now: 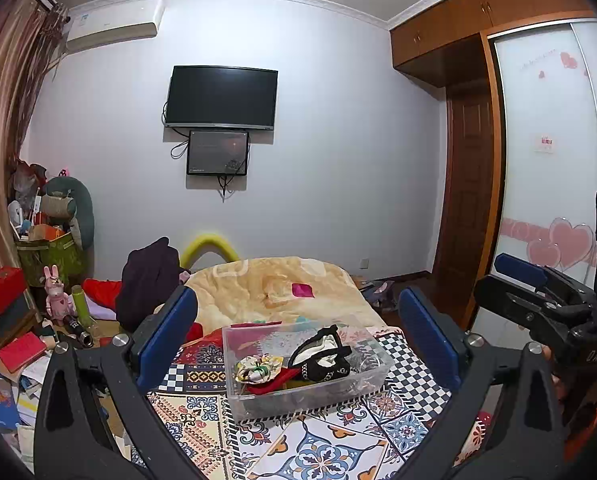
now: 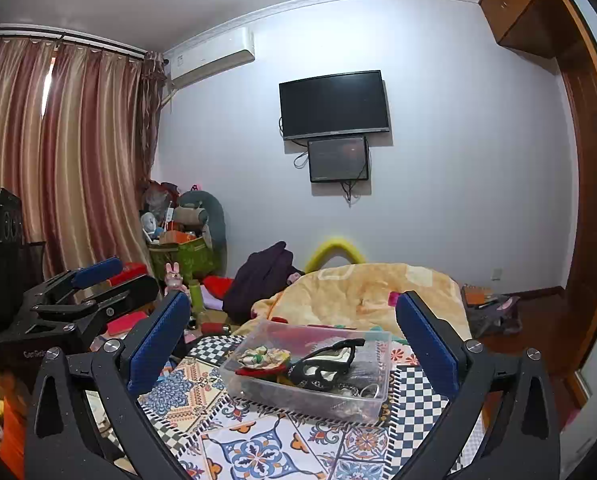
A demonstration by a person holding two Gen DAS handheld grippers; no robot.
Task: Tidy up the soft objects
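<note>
A: How do the tongs stand?

B: Both are spread wide with nothing between the pads. The left gripper (image 1: 298, 324) frames the clear plastic box (image 1: 310, 394) between its blue fingers (image 1: 166, 332), and neither finger touches it. The right gripper (image 2: 292, 330) does the same from a little further right; its blue pads (image 2: 426, 340) stand apart from the box walls.

A: Can each see the other?

B: Yes. In the left wrist view the right one juts in at the right edge, and in the right wrist view the left one shows at the left edge, both level and clear of the bed.

A: And the soft things?

B: They lie inside the box: a crumpled floral cloth (image 1: 256, 368) at its left, a red piece (image 1: 270, 384) under it, and a black-and-white garment (image 1: 322, 354) draped beside them. At the box's right end there is dark clutter I cannot make out.

A: Where does the box sit?

B: On a patterned tile-print bed cover (image 1: 202, 420), near its front. Behind it lies a yellow blanket (image 1: 266, 284) with a small pink piece (image 1: 302, 290) on top.

A: Further out?

B: A dark garment (image 1: 148, 280) heaped to the left, a pink rabbit figure (image 1: 55, 294) among floor clutter, and a television (image 1: 221, 97) on the wall.
</note>
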